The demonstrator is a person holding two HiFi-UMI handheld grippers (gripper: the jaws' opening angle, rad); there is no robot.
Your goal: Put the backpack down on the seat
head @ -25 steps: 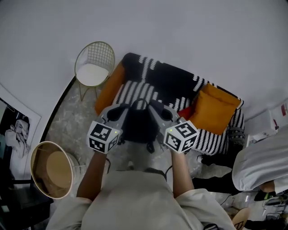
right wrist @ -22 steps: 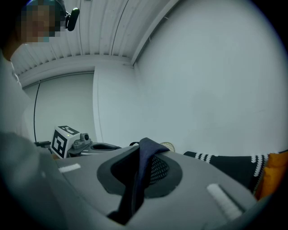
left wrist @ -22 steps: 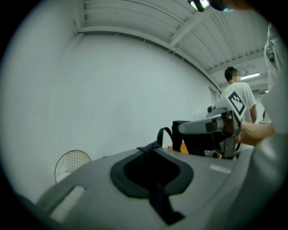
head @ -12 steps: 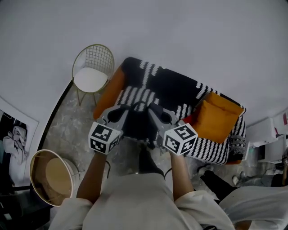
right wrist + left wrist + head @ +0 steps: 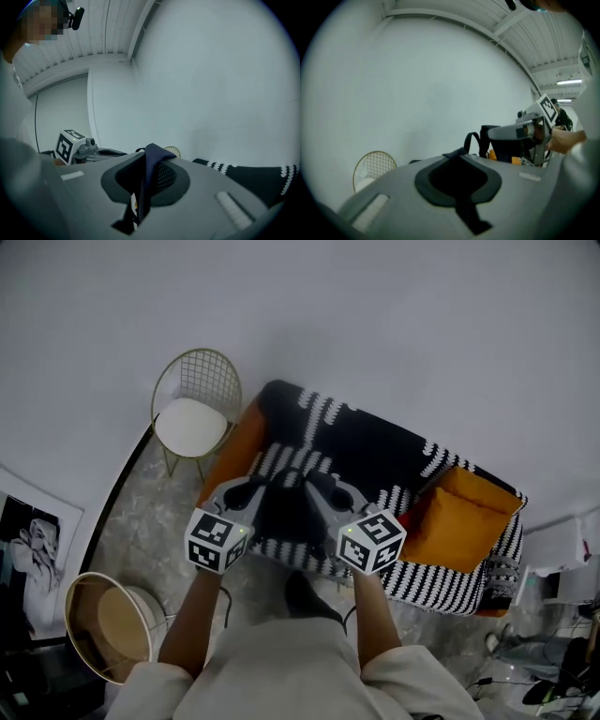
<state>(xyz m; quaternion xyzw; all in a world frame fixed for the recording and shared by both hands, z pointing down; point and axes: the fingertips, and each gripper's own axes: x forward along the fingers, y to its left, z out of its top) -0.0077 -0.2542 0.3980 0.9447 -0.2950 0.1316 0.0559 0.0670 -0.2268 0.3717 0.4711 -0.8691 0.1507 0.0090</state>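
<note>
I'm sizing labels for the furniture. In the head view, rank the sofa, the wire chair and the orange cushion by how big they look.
1. sofa, clearly the largest.
2. wire chair and orange cushion look about alike, so I won't rank them.

— What does the person wear?
— A pale beige shirt [image 5: 281, 662] with short sleeves.
— And the claws?
— Left claw [image 5: 251, 489] and right claw [image 5: 323, 487]: grey, each with a white cube [image 5: 217, 540], black square markers.
</note>
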